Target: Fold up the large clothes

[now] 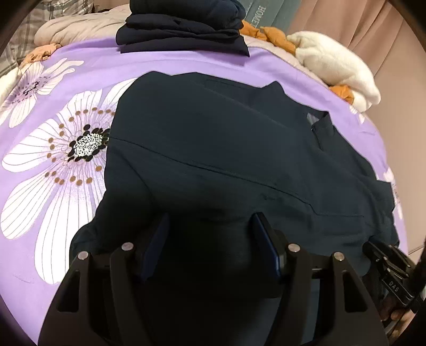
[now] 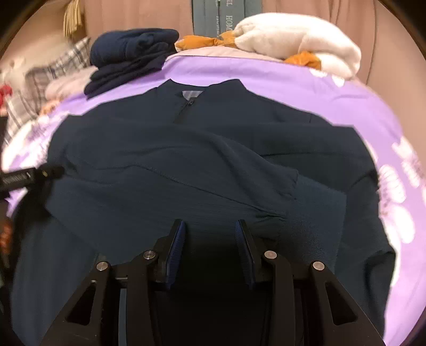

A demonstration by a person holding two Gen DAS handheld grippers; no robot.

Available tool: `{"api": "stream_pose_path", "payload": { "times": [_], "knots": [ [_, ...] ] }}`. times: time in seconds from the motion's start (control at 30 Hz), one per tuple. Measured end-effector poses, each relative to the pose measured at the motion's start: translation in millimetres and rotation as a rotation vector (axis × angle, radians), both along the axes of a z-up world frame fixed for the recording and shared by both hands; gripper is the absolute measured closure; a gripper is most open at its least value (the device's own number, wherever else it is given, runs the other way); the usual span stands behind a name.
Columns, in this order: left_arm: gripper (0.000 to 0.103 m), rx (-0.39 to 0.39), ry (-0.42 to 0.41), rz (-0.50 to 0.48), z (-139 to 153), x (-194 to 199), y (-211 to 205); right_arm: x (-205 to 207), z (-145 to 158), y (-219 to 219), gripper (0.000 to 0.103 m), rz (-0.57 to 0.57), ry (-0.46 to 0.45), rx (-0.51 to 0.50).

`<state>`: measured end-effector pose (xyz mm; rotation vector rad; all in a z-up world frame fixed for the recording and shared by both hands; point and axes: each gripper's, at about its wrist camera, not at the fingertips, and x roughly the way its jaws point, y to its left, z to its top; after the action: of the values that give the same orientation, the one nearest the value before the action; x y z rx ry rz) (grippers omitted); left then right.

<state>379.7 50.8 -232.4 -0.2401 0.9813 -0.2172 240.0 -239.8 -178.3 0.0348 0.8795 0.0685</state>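
A dark navy zip-neck jacket (image 1: 213, 138) lies spread on a purple flowered bedsheet (image 1: 53, 111), collar toward the far side. In the right wrist view the jacket (image 2: 159, 149) has one sleeve folded across its front, with the ribbed cuff (image 2: 316, 210) lying to the right of my fingers. My left gripper (image 1: 210, 217) hovers open over the jacket's near part, and nothing is pinched between its pads. My right gripper (image 2: 210, 223) is also open, just above the folded sleeve. Each gripper shows at the edge of the other's view, the right one (image 1: 391, 268) and the left one (image 2: 32, 175).
A stack of folded dark clothes (image 1: 181, 29) sits at the far edge of the sheet. A white fleece garment (image 1: 335, 64) lies on orange fabric (image 1: 269, 33) at the far right. A plaid pillow (image 2: 40, 85) is at the far left, with a pink curtain (image 2: 133, 16) behind.
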Motion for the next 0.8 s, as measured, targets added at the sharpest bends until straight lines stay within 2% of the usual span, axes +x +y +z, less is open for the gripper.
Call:
{"api": "stream_pose_path", "payload": {
  "times": [0.1, 0.2, 0.27, 0.3, 0.33, 0.37, 0.53, 0.63, 0.7, 0.8],
  "knots": [
    [0.039, -0.030, 0.028, 0.015, 5.5, -2.0, 5.7, 9.1, 0.5, -3.9, 0.064, 0.015, 0.013, 0.059],
    [0.038, -0.104, 0.050, 0.020, 18.2, -20.7, 13.2, -4.9, 11.9, -3.4, 0.060, -0.024, 0.030, 0.121],
    [0.033, -0.132, 0.053, 0.012, 29.6, -47.5, 24.2, -30.2, 26.2, -9.0, 0.048, -0.016, 0.003, 0.184],
    [0.025, -0.135, 0.051, 0.015, 34.0, -61.9, 32.7, -45.4, 33.1, -10.8, 0.044, -0.012, -0.012, 0.197],
    [0.021, -0.140, 0.046, 0.021, 37.8, -72.8, 37.4, -60.1, 39.1, -14.8, 0.037, -0.011, -0.023, 0.202],
    [0.020, -0.157, 0.039, 0.032, 41.6, -91.7, 50.1, -73.1, 42.2, -18.4, 0.034, -0.011, -0.033, 0.205],
    [0.020, -0.250, 0.076, 0.067, 36.5, -171.1, 104.1, -150.3, 48.8, -55.6, 0.032, -0.077, -0.049, 0.268],
    [0.020, -0.267, 0.097, 0.061, 30.0, -211.1, 118.3, -189.1, 44.1, -78.7, 0.031, -0.147, -0.049, 0.301],
    [0.020, -0.311, 0.114, 0.044, 24.2, -238.7, 126.6, -210.0, 38.8, -94.7, 0.029, -0.202, -0.043, 0.319],
    [0.020, -0.389, 0.133, 0.021, 14.8, -263.4, 128.8, -238.6, 26.1, -113.7, 0.029, -0.248, -0.011, 0.410]
  ]
}}
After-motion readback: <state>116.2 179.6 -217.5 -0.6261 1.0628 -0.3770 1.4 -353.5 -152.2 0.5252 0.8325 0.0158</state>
